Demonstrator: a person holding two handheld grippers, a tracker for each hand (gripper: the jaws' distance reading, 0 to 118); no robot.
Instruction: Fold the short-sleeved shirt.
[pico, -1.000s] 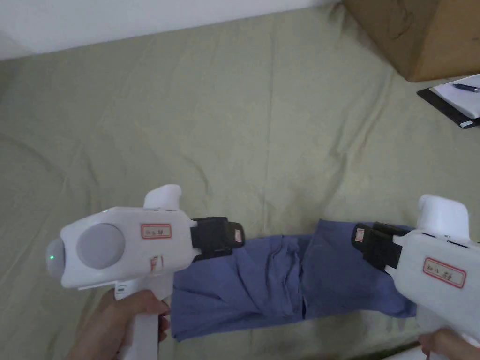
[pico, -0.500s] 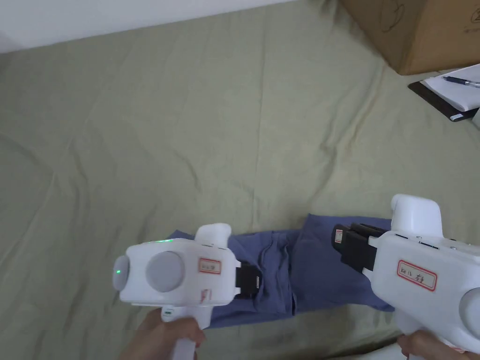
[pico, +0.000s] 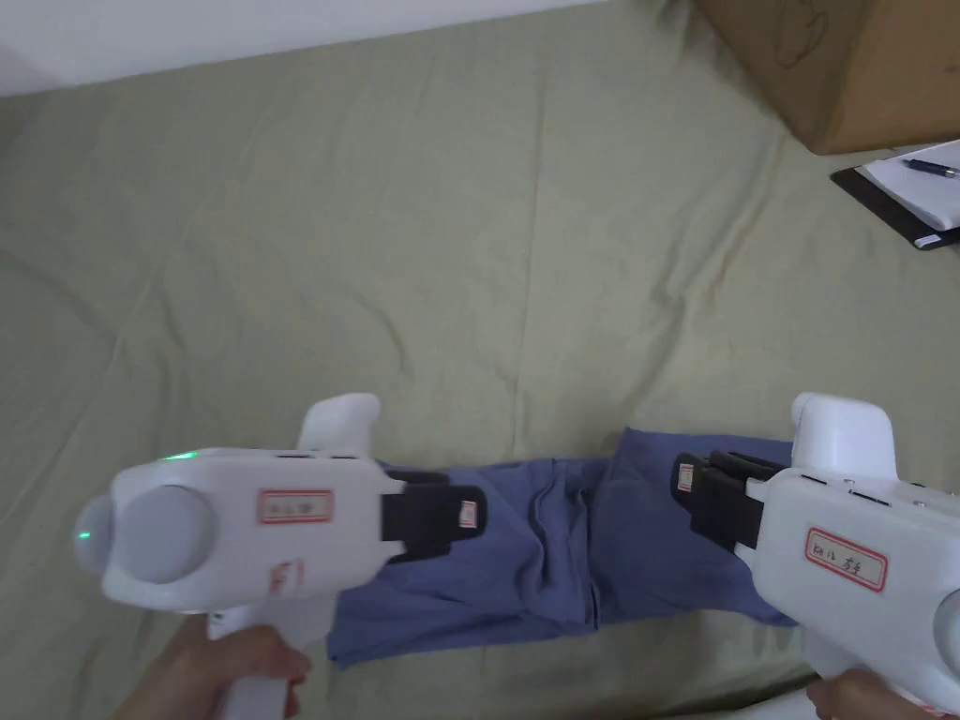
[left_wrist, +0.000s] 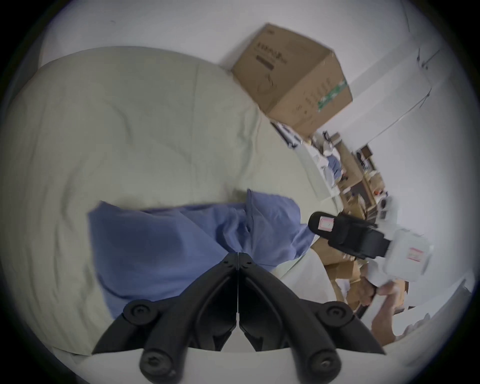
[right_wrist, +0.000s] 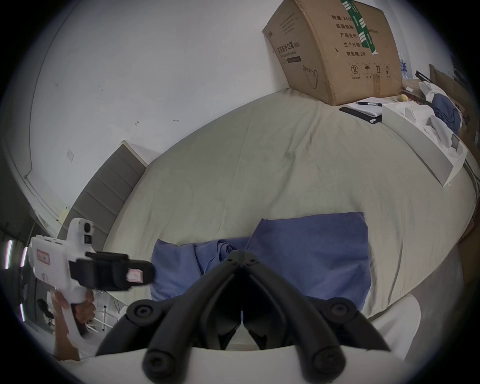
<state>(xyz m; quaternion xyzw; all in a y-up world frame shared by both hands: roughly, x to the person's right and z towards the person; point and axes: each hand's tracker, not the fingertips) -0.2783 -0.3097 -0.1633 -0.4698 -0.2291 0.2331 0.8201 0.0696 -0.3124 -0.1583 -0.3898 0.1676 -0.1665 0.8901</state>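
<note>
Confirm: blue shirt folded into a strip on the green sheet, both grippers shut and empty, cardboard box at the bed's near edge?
Not quite: the cardboard box sits at the bed's far edge by the wall, per the head view. The rest holds: blue shirt on the green sheet, left gripper and right gripper shut, empty.

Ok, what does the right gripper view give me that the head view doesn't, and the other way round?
Right gripper view adds: the right claw with its jaws closed tip to tip above the shirt, a grey padded headboard, and a white box at the bed's edge.
Head view adds: the right claw's white housing from above, with the hand beneath it.
Both share: the folded blue shirt, the left claw, the cardboard box, the clipboard with pen, and the green sheet.
</note>
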